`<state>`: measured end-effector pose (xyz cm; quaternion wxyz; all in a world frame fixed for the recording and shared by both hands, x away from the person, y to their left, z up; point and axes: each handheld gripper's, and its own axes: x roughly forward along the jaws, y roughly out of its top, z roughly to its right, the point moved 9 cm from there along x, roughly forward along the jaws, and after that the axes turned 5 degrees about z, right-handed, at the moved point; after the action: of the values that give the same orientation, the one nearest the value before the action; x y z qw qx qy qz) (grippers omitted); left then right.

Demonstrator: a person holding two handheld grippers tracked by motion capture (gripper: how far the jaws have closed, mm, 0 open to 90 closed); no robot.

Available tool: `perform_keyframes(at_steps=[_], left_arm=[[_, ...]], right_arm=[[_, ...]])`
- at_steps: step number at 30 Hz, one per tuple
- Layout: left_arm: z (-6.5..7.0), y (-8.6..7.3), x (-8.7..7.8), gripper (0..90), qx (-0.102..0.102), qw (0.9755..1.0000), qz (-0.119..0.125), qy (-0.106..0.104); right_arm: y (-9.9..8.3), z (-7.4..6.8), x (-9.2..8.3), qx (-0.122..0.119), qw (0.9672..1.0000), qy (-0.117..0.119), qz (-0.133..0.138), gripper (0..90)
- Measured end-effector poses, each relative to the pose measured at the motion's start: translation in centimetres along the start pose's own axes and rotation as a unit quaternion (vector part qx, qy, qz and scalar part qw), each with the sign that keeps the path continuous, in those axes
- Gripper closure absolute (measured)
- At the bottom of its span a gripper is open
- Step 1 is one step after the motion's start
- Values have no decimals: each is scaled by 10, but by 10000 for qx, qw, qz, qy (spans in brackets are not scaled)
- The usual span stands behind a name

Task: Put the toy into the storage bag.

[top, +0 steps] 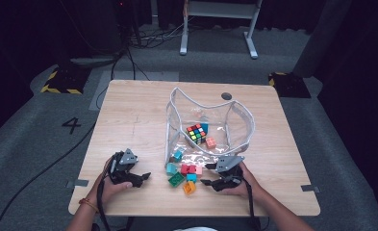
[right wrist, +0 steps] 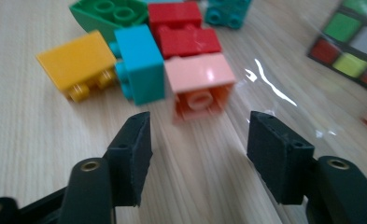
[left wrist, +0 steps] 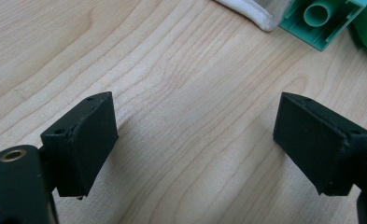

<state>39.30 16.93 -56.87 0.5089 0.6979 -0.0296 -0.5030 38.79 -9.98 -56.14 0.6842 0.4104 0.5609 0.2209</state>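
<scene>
A person works two hand-held grippers at the near edge of a wooden table (top: 129, 120). The right gripper (right wrist: 197, 154) points at a cluster of toy bricks, its jaws apart with bare wood between them and nothing held. Just beyond its jaws lies a pink brick (right wrist: 201, 84), on its side with the hollow underside facing the camera. Touching it to the left is a blue brick (right wrist: 140, 63); a yellow brick (right wrist: 76, 63) lies further left, with red bricks (right wrist: 181, 30) and a green brick (right wrist: 104, 14) behind. The cluster sits at the mouth of a clear plastic bag (top: 234, 120), which holds a puzzle cube (top: 195, 133). The left gripper (left wrist: 195, 144) rests low over the wood, left of the cluster, its jaws wide and empty.
</scene>
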Motion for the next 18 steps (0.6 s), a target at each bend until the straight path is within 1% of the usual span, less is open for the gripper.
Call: perform_keyframes(at_steps=[1,2,3,4,5,7,8,9,10,11,12,13,14,15,16,18], left_arm=[[0,0,0,138,-1,10000,1,-6],[0,0,0,138,-2,10000,-7,-15],[1,0,0,139,-18,10000,-4,-39],[1,-1,-1,139,-4,10000,-18,-47],[1,-1,-1,139,-4,10000,-18,-47],[1,-1,-1,140,-12,10000,-10,-40],[1,-1,-1,140,-12,10000,-8,-39],[1,-1,-1,140,-13,10000,-10,-41],[1,-1,-1,139,-11,10000,-10,-41],[1,-1,-1,139,-12,10000,-9,-41],[1,-1,-1,139,-12,10000,-9,-41],[1,-1,-1,140,-13,10000,-8,-40],[1,-1,-1,140,-8,10000,-9,-36],[1,-1,-1,139,-16,10000,-7,-44],[1,-1,-1,139,-12,10000,-9,-41],[1,-1,-1,139,-12,10000,-10,-41]], right_arm=[[2,-1,3,-78,9999,61,24,388],[5,-1,6,-170,9998,64,15,384],[7,-1,8,-203,9997,61,87,378],[9,-1,10,-239,9995,139,144,371],[11,0,11,-193,9995,168,157,374],[12,2,12,-176,9996,111,189,375],[13,3,12,-240,9995,134,183,370],[13,2,13,-175,9996,120,188,367],[14,2,13,-183,9995,140,204,372],[14,3,14,-284,9992,140,227,390],[13,4,13,-287,9993,92,210,409],[13,4,13,-222,9996,70,184,432],[13,3,13,-211,9995,110,185,486],[12,3,13,-287,9993,139,177,513],[12,3,13,-226,9996,69,135,532],[11,2,13,-228,9996,91,127,555]])
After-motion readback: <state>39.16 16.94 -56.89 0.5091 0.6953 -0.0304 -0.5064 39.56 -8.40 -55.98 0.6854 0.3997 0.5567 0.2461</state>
